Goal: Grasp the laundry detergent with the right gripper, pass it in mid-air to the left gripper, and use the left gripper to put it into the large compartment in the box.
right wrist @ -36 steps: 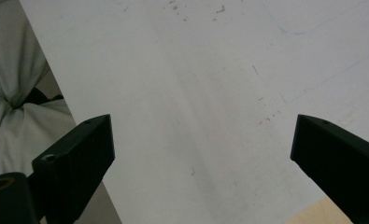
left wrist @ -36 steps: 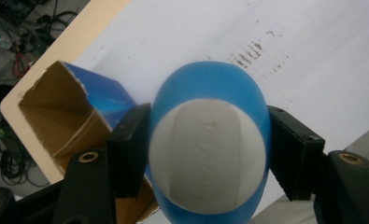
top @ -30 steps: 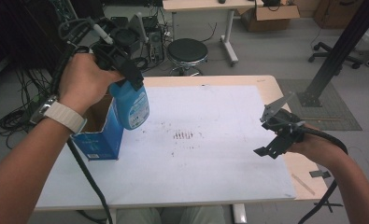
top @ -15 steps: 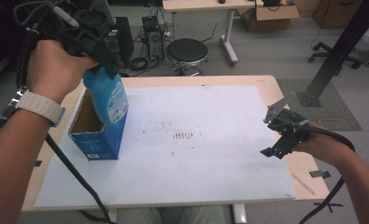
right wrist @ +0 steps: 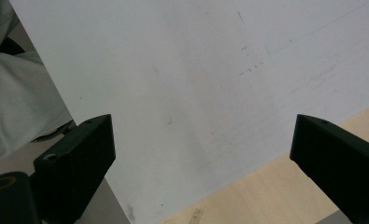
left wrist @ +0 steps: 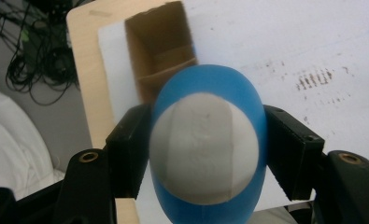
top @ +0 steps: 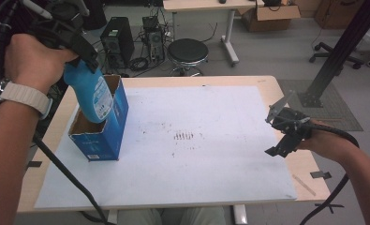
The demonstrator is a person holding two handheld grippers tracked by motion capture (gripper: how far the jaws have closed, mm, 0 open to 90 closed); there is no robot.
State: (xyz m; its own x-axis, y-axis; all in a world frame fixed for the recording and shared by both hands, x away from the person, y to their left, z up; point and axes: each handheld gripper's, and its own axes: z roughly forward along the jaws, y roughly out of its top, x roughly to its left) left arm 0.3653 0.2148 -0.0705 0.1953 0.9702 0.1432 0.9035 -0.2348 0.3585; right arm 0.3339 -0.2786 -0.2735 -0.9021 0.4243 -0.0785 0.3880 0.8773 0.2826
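A blue bottle with a white label (top: pixel 92 93) hangs tilted over the open top of a blue cardboard box (top: pixel 107 134), its lower end just inside the opening. My left gripper (top: pixel 77 55) is shut on its upper part. In the left gripper view the bottle (left wrist: pixel 205 144) sits between both jaws, with the box's brown inside (left wrist: pixel 159 49) beyond it. My right gripper (top: pixel 285 133) hovers open over the table's right edge, holding nothing; in the right gripper view its jaws stand wide apart over the white sheet (right wrist: pixel 196 93).
A white sheet (top: pixel 187 145) covers most of the wooden table (top: pixel 309 171), with dark smudges (top: pixel 183 136) near its middle. A round stool (top: pixel 187 52), a computer tower (top: pixel 113 41) and cables stand on the floor behind. A black frame post (top: pixel 342 51) rises at the right.
My left gripper carried the bottle left, up and back over the box, and now its lower end enters the box's opening. The right gripper has barely moved.
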